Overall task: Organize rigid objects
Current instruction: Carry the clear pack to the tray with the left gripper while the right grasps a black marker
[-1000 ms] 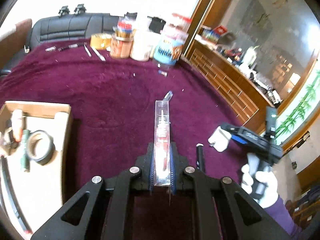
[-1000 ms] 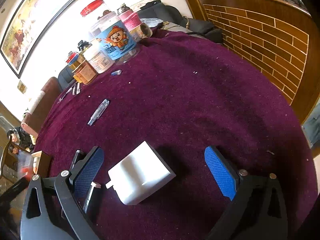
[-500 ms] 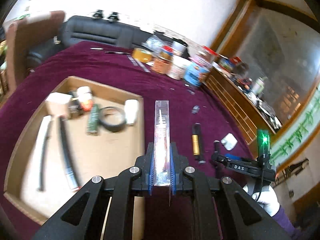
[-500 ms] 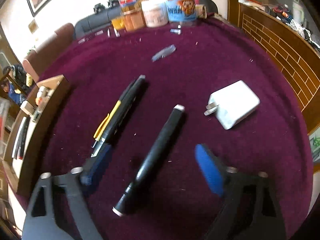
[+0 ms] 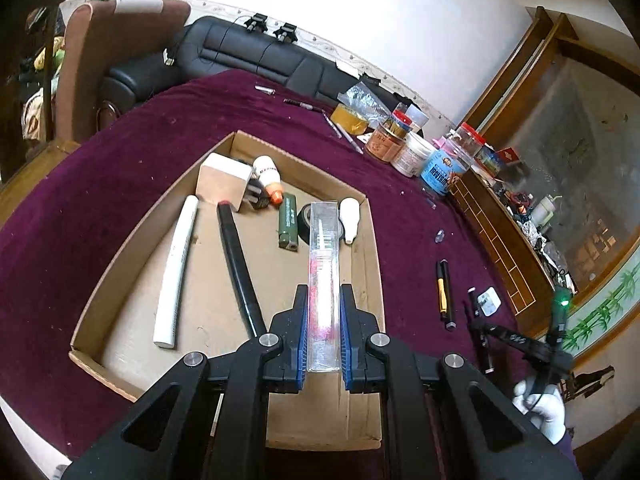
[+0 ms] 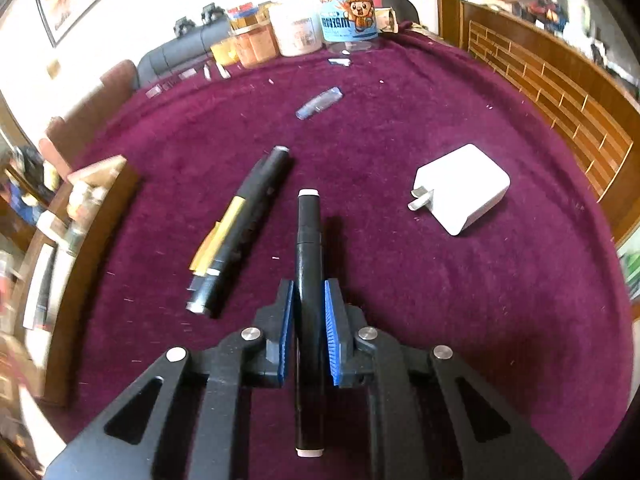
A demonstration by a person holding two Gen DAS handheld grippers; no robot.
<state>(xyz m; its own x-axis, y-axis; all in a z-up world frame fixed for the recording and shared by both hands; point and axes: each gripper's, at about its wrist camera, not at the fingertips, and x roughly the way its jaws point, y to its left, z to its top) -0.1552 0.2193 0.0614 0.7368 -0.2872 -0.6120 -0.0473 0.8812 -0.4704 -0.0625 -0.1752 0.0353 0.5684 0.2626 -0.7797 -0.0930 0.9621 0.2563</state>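
Observation:
My left gripper (image 5: 323, 304) is shut on a long clear plastic case (image 5: 324, 264) with a white and pink pen inside, held above the right side of the cardboard tray (image 5: 132, 248). In the tray lie a white tube (image 5: 176, 268), a long black stick (image 5: 238, 272), a wooden block (image 5: 222, 180), a green lighter (image 5: 288, 220), a tape roll and small white bottles. My right gripper (image 6: 309, 296) is shut on a black marker (image 6: 308, 240) lying on the purple cloth. Beside it lie a black and yellow pen (image 6: 236, 224) and a white charger plug (image 6: 460, 188).
Jars and tins (image 5: 416, 152) stand at the table's far edge, with pens (image 5: 340, 128) near them. A small clear cap (image 6: 320, 102) lies on the cloth. A wooden cabinet (image 6: 560, 80) borders the table on the right, a black sofa (image 5: 248, 56) behind. A white-gloved hand (image 5: 540, 408) holds the right gripper.
The left gripper carried the clear case leftward from the bare cloth to over the tray. The right gripper swung from the charger to the black marker and closed its jaws on it.

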